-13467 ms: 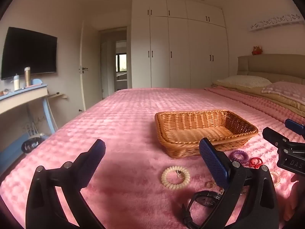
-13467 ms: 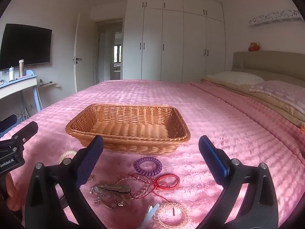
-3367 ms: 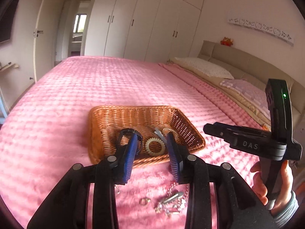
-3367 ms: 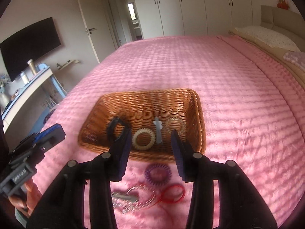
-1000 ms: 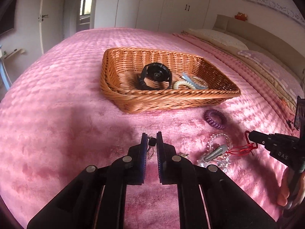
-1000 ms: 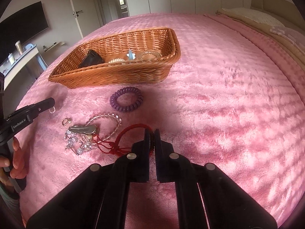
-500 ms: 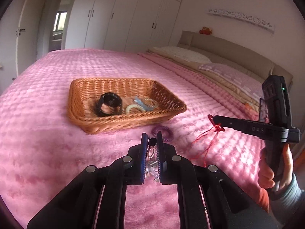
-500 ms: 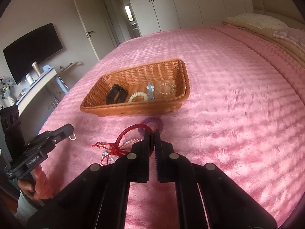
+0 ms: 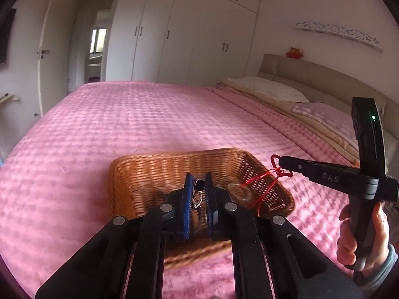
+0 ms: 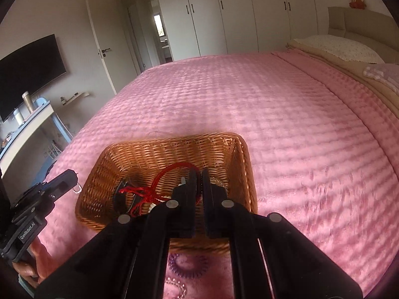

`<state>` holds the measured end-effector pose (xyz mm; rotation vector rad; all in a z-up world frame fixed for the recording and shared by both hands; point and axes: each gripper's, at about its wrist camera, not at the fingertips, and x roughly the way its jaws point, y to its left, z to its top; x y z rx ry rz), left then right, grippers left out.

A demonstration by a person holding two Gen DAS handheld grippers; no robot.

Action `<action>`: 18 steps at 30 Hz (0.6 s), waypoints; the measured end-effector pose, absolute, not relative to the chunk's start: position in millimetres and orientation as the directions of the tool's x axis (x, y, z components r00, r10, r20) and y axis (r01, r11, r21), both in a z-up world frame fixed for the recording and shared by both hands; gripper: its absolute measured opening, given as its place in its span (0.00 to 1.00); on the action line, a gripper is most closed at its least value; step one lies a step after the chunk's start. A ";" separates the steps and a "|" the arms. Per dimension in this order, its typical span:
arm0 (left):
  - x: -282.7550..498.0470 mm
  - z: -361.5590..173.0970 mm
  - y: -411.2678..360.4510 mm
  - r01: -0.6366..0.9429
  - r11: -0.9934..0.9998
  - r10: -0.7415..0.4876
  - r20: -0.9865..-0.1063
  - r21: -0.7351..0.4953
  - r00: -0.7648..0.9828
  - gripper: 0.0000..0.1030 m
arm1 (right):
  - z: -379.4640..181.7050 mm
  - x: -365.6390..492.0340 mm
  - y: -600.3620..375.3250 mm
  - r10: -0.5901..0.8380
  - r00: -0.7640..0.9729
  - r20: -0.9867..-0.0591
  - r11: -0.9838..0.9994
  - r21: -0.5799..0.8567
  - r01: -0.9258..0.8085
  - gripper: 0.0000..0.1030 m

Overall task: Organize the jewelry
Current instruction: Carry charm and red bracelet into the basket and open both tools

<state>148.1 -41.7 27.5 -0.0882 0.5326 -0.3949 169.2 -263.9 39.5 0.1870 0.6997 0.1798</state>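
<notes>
A wicker basket (image 9: 154, 169) (image 10: 149, 154) sits on the pink bedspread. My left gripper (image 9: 198, 186) is shut on a small silver ring with a dark stone (image 9: 198, 186) and holds it above the basket. It also shows at the left of the right wrist view (image 10: 72, 177), with the ring (image 10: 78, 187) hanging at its tip. My right gripper (image 10: 198, 177) is shut on a red cord bracelet (image 10: 159, 179) that hangs over the basket. It shows in the left wrist view (image 9: 281, 162) with the red cord (image 9: 264, 184) trailing down. A black band (image 10: 119, 199) lies inside the basket.
A purple coil hair tie (image 10: 187, 265) and a clear bead bracelet (image 10: 175, 285) lie on the bedspread in front of the basket. Pillows (image 9: 269, 89) and the headboard are at the right. A desk (image 10: 22, 129) and a television stand at the left.
Both grippers have moved forward and now hang over the basket, each still holding its item. The basket fills the lower middle of both views.
</notes>
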 end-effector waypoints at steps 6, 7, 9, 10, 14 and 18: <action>182.4 -1.0 -39.1 0.264 0.949 -0.314 -0.538 -0.169 0.783 0.08 | 6.0 208.6 -250.7 0.173 0.709 -0.684 0.982 0.172 -0.074 0.03; 184.0 -3.9 -38.3 0.264 0.949 -0.314 -0.543 -0.171 0.779 0.08 | 0.4 212.8 -249.0 0.170 0.699 -0.694 0.983 0.169 -0.072 0.03; 185.3 -8.3 -37.9 0.260 0.952 -0.305 -0.552 -0.161 0.776 0.08 | -8.2 217.1 -246.8 0.165 0.687 -0.708 0.984 0.164 -0.067 0.03; 186.3 -10.3 -36.9 0.255 0.954 -0.300 -0.557 -0.159 0.774 0.08 | -11.3 218.1 -245.7 0.163 0.682 -0.713 0.984 0.164 -0.064 0.03; 189.7 -13.3 -33.1 0.230 0.958 -0.286 -0.571 -0.170 0.769 0.09 | -19.5 219.8 -247.2 0.170 0.668 -0.724 0.982 0.182 -0.052 0.04; 180.8 -8.4 -30.2 0.214 0.962 -0.274 -0.558 -0.172 0.783 0.32 | -15.2 210.0 -250.9 0.195 0.666 -0.720 0.976 0.209 -0.060 0.06</action>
